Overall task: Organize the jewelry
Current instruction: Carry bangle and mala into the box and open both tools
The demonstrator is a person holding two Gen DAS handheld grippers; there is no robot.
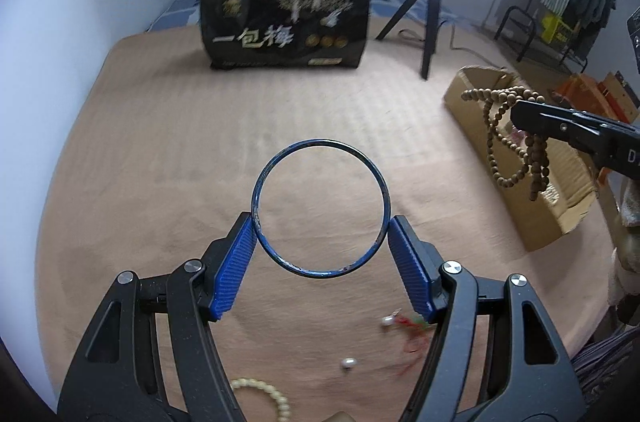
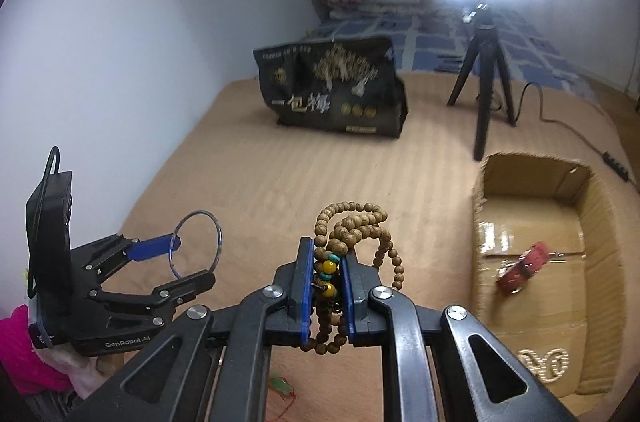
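Right gripper (image 2: 326, 274), jaws clenched on the wooden bead strand (image 2: 352, 226); cardboard box (image 2: 600, 230) at two o'clock, nearer this hand. Left gripper (image 1: 320, 234) grasps the blue bangle (image 1: 320, 208) across its width; box at two o'clock, farther.

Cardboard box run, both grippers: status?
Left gripper shut on blue bangle. Right gripper shut on wooden bead strand. Cardboard box open, red piece and pale beads inside. Nothing in the way.
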